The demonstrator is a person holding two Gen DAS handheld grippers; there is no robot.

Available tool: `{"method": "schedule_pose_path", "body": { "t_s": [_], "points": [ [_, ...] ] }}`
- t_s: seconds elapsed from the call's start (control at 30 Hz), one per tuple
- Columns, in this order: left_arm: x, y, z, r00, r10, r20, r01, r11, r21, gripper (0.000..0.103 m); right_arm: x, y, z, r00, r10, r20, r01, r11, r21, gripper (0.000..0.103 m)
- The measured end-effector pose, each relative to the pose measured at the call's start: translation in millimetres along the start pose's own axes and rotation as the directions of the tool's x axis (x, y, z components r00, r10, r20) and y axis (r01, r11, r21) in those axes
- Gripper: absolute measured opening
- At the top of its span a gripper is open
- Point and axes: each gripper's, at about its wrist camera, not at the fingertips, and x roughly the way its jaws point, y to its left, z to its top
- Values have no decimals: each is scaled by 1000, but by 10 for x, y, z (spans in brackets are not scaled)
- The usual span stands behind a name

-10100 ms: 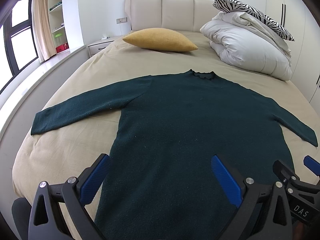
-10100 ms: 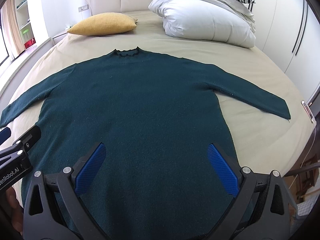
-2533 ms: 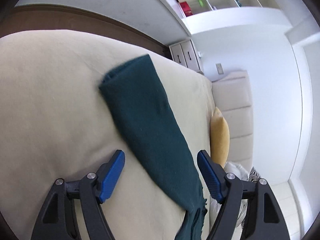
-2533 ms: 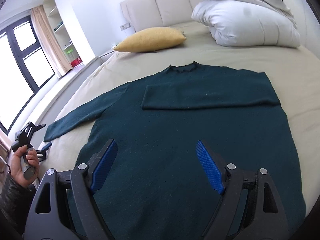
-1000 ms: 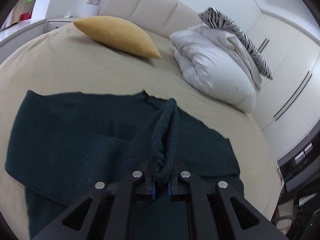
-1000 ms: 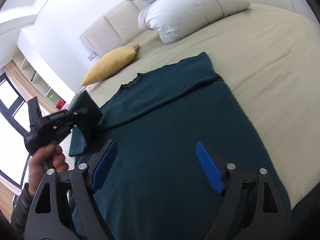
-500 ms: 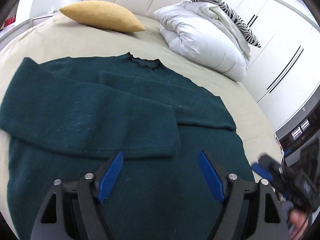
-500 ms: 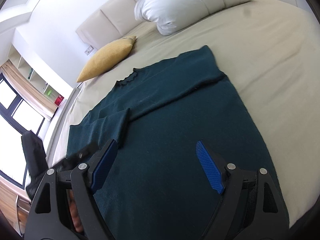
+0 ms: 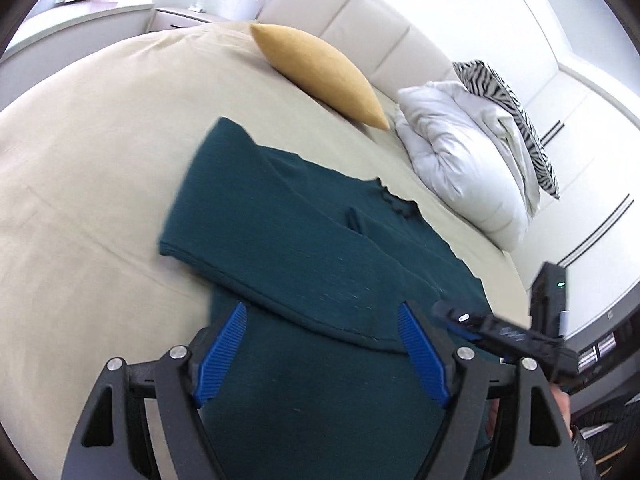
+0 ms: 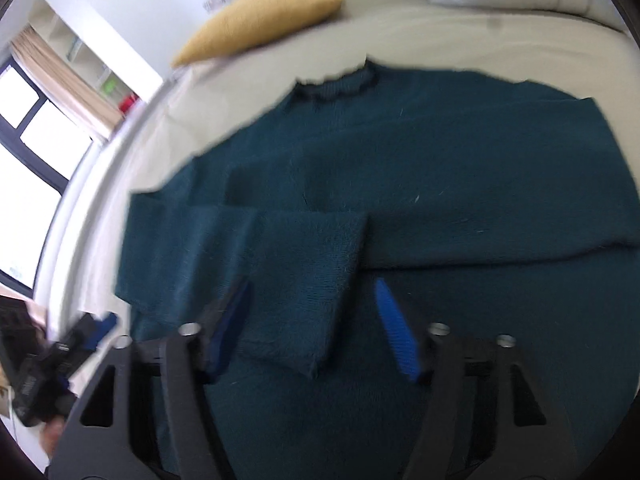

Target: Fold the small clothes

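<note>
A dark teal sweater lies flat, front up, on a beige bed, w/ both sleeves folded in across the chest. The left sleeve sits on top, its cuff end near the middle of the body; the right sleeve runs crosswise beneath it, toward the sweater's other edge. The frilled collar points to the headboard.

The left gripper, jaws spread wide & holding nothing, hovers over the lower body of the sweater, the folded sleeve's edge just ahead of its blue pads. The right gripper, also parted & empty, is above the cuff end of the top sleeve; whether its fingertips touch the knit can't be told, as the right wrist view is motion-blurred. Each gripper shows at the edge of the other's view: the right one at lower right in the left wrist view, the left one at lower left in the right wrist view.

Beyond the collar: a mustard cushion, then a bunched white duvet w/ a zebra-print pillow on it. A curtained window stands at the bed's left side; white wardrobe doors at its right.
</note>
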Motion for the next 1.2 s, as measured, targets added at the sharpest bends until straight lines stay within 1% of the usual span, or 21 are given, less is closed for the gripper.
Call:
{"method": "schedule_pose_path", "body": {
  "t_s": [0.03,0.1,0.17,0.27,0.33,0.37,0.43,0.53,0.6,0.63,0.67,0.7,0.73,0.77,0.8,0.83,0.9,0.97,1.03,1.13,1.2],
  "points": [
    [-23,65,22,1000,4,7,-4,1000,-12,80,84,-4,-2,1000,-15,-19,15,1000,1,34],
    [-43,155,61,1000,8,15,-8,999,-32,80,121,-4,15,1000,-21,-2,21,1000,2,30],
    [-59,252,103,1000,15,24,-14,999,-53,80,101,-7,33,1000,-14,6,14,1000,6,9],
    [-78,360,191,999,19,43,-15,996,-89,80,-90,122,96,998,-41,54,44,997,-63,7],
    [-99,390,247,998,24,56,-19,995,-93,80,-276,225,140,993,-54,106,68,989,-130,6],
    [-100,398,270,998,27,60,-22,996,-92,80,-406,322,201,987,-59,148,85,981,-175,6],
    [-105,401,341,997,35,72,-28,996,-89,80,-647,406,294,976,-56,212,103,971,-216,6],
    [-91,380,445,995,46,86,-40,996,-76,80,-845,318,460,963,-34,267,91,974,-206,6],
    [-46,377,512,994,58,90,-52,997,-63,80,-745,80,587,968,-72,240,112,981,-158,7],
    [-3,387,548,994,74,84,-69,996,-61,80,-622,-93,634,970,-113,214,143,981,-131,9],
    [31,406,570,994,80,78,-75,995,-64,80,-433,-345,663,969,-189,159,204,976,-82,10],
    [63,417,585,994,79,70,-74,995,-66,80,-323,-518,662,967,-235,102,239,971,-32,10],
    [113,426,612,995,82,57,-79,995,-61,80,-236,-713,644,975,-221,33,219,975,39,11],
    [159,425,636,994,97,50,-95,994,-51,81,-211,-792,632,985,-172,12,171,982,79,11],
    [200,433,652,993,110,45,-108,993,-43,82,-232,-878,592,995,-98,28,94,988,121,14],
    [284,449,692,992,122,33,-121,992,-37,82,-276,-917,560,995,-67,68,57,989,138,26],
    [426,498,757,991,137,1,-137,990,-41,82,-341,-920,535,989,-72,127,55,989,136,41],
    [554,549,840,987,157,-19,-158,986,-50,82,-332,-908,570,991,-24,132,7,992,122,42],
    [686,548,918,983,181,-37,-182,983,-31,80,-304,-850,620,991,7,135,-21,995,101,42],
    [869,484,1004,974,219,-57,-218,976,25,79,-266,-825,644,990,20,142,-33,996,86,42],
    [980,435,1058,968,243,-63,-240,969,62,78,-166,-822,679,992,23,124,-32,997,73,42]
  ]
}}
